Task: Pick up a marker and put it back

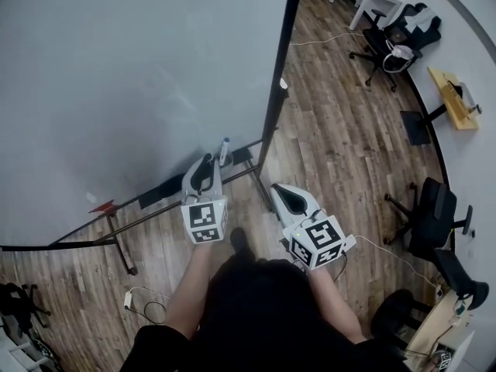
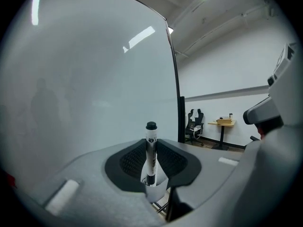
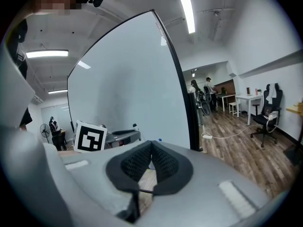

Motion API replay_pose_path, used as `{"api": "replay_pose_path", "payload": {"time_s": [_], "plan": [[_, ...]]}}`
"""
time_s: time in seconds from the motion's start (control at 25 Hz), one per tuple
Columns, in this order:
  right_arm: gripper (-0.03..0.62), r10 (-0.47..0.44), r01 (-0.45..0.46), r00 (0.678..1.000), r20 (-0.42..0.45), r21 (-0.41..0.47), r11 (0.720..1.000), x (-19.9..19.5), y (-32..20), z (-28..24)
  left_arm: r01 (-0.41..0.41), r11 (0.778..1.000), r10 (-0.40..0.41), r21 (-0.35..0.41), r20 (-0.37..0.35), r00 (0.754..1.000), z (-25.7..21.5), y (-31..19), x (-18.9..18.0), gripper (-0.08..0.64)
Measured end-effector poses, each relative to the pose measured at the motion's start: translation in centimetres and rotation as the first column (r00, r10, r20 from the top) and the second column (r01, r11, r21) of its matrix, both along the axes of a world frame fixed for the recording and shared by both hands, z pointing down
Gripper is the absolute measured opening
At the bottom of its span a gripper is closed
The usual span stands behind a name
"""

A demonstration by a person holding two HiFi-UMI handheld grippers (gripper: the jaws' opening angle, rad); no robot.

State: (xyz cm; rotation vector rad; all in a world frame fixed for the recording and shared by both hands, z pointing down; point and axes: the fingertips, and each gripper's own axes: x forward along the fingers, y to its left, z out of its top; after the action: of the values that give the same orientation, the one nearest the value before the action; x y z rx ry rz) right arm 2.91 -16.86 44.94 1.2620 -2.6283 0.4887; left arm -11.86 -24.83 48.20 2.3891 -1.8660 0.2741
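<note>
Grey left gripper (image 2: 150,161) clamps white black-capped marker (image 2: 151,148) upright, probably for putting back at pale whiteboard (image 1: 139,76); right gripper (image 3: 151,148) closed, empty.

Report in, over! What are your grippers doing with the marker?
Left gripper shut on marker, held upright. Right gripper shut, empty. Whiteboard close ahead, nothing seen in the way. Over.

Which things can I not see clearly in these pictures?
- Marker: its label print is too small to read in the left gripper view.
- Marker body, head view: covered by the left gripper; only its tip shows.
- Red object near the whiteboard stand, head view: too small to identify.
- Distant people, right gripper view: too small.
</note>
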Motion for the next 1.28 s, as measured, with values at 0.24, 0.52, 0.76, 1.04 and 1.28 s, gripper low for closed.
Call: {"api": "replay_pose_path", "payload": {"time_s": [0.24, 0.52, 0.76, 1.04, 1.28], "plan": [[0.003, 0.012, -0.012, 1.0, 0.028, -0.023, 1.0, 2.9, 3.0, 0.1, 0.01, 1.0, -0.01, 0.017, -0.031, 0.999, -1.6, 3.3, 2.6, 0.072], [0.003, 0.024, -0.023, 0.997, 0.067, -0.012, 1.0, 5.8, 6.7, -0.2, -0.002, 1.0, 0.003, 0.02, -0.032, 0.999, -2.4, 7.7, 5.4, 0.072], [0.003, 0.025, -0.024, 0.993, 0.117, -0.005, 1.0, 7.1, 10.2, -0.6, -0.02, 1.0, 0.02, 0.011, -0.033, 0.999, -3.0, 12.0, 6.9, 0.072], [0.003, 0.011, -0.01, 0.993, 0.121, -0.011, 1.0, 7.7, 14.9, 0.3, -0.041, 0.999, 0.042, 0.005, -0.042, 0.998, -3.2, 17.9, 8.3, 0.072], [0.003, -0.011, 0.01, 0.996, 0.089, 0.008, 1.0, 7.2, 17.8, 1.0, -0.032, 0.999, 0.032, -0.018, -0.047, 0.998, -3.0, 22.7, 7.7, 0.072]]}}
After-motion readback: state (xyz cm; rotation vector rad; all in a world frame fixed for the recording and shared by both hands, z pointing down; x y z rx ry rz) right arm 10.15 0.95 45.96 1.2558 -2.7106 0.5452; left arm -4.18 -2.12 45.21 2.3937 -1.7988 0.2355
